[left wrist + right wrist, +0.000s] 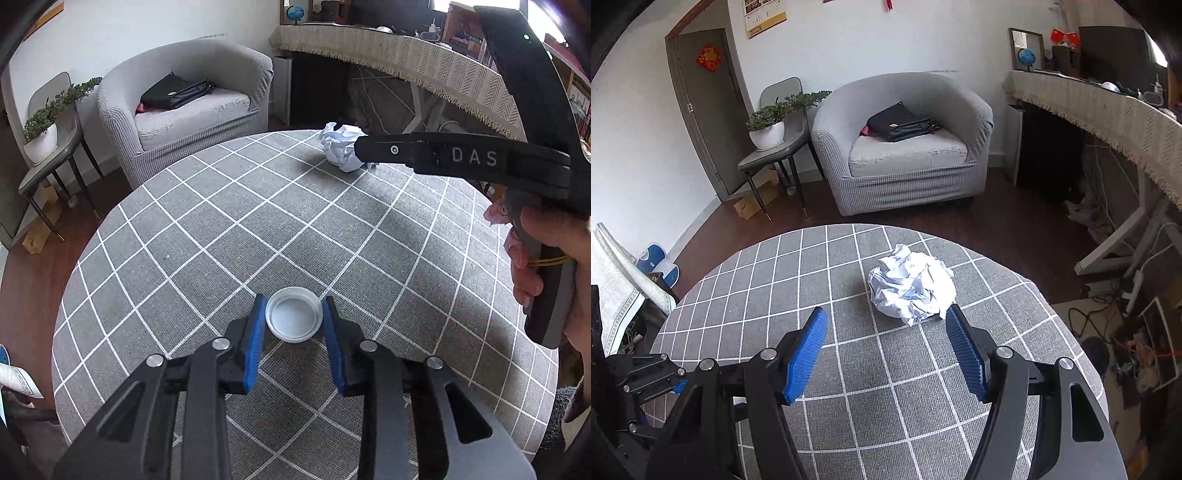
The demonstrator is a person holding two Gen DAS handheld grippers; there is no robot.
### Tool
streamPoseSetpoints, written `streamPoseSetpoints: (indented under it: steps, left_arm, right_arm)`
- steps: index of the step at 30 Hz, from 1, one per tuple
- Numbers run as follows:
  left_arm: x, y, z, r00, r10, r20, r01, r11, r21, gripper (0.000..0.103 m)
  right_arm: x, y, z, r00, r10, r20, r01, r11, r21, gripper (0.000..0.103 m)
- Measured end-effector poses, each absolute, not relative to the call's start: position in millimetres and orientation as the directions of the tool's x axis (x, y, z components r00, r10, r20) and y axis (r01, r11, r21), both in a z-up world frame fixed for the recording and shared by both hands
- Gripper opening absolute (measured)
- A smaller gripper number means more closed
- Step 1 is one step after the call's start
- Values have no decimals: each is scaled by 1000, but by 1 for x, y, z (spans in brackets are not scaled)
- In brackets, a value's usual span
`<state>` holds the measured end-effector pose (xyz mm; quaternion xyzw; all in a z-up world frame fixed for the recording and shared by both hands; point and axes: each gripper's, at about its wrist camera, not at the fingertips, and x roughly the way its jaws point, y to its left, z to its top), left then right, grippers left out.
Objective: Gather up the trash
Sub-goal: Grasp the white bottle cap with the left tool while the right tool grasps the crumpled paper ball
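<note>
Blue-padded left gripper (294, 314) clamps the shallow white plastic bottle cap (294, 313) on the grey checked tablecloth (221, 221); its thin rim could squirt free. Right gripper (886, 321), jaws apart, nears the crumpled white paper ball (911, 282) and may nudge it away.

Round bench (184, 229) fills the lower centre of both views. Left wrist view: bottle cap (294, 313) lies on the bench at lower centre, between the fingertips of the left tool (294, 314); crumpled paper (341, 147) lies on the far part of the bench, upper centre, at the tip of the right tool (364, 149). Armchair (184, 107) stands behind the bench, upper left, with a bag (177, 92) on its seat.
</note>
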<state>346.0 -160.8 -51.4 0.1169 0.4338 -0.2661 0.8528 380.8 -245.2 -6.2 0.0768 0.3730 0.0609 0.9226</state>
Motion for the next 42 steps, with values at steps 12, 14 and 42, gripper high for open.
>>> streamPoseSetpoints:
  steps: [12,14,42]
  left_arm:
    - [342,-160,-48,497,-354,-792,553,833,-25,32]
    - [339,-159,-47,497,-360,-790,557,830,-28,32]
    - [319,-125,-37,499,-391,-773,525,847,-89,32]
  right_arm:
    - [403,-247,-20,691,146,-708,-33,985,170,65]
    - [407,-243,-21,688,116,-716,-32,991,130,64]
    - [417,-237,-27,670,108,-735,-25,992,123,50]
